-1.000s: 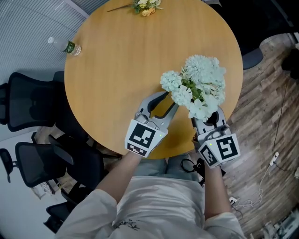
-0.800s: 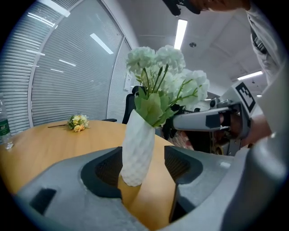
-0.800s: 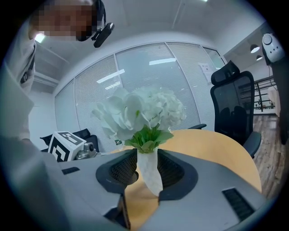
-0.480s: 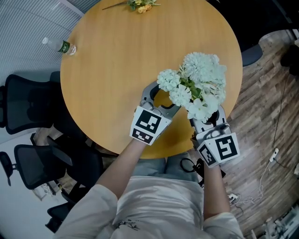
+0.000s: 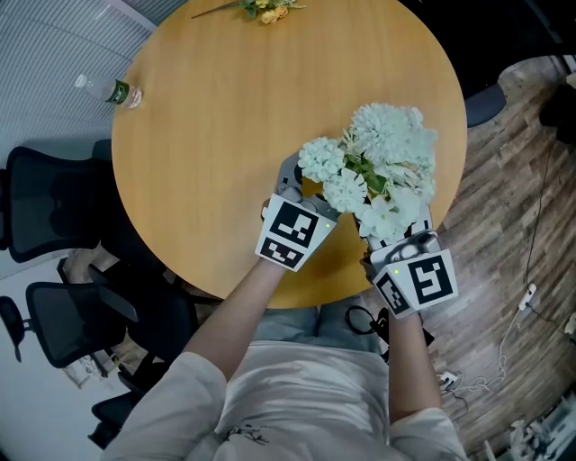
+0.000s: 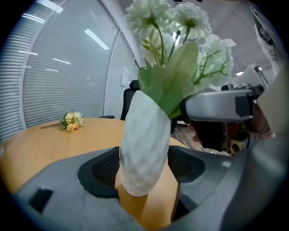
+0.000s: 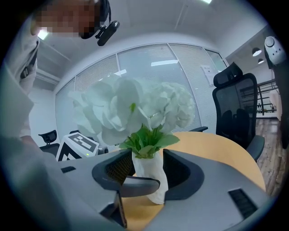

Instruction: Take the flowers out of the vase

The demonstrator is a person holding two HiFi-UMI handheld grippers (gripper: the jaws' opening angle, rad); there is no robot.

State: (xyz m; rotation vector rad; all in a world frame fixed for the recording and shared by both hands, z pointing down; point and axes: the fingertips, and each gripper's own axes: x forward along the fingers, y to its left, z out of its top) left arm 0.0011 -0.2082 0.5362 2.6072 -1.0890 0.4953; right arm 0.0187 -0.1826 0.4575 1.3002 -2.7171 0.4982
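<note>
No legible text; bottle label (image 5: pixel 124 94) too small to read.

The head view looks steeply down on the round table (image 5: pixel 207 117). Each gripper view sits low and close, facing the white vase (image 6: pixel 144 144) from different sides — all three share its flowers (image 5: pixel 387 135).

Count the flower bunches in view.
2. A white bunch stands in the vase near the table's near edge; a small yellow bunch lies at its far edge. None seems hidden.
</note>
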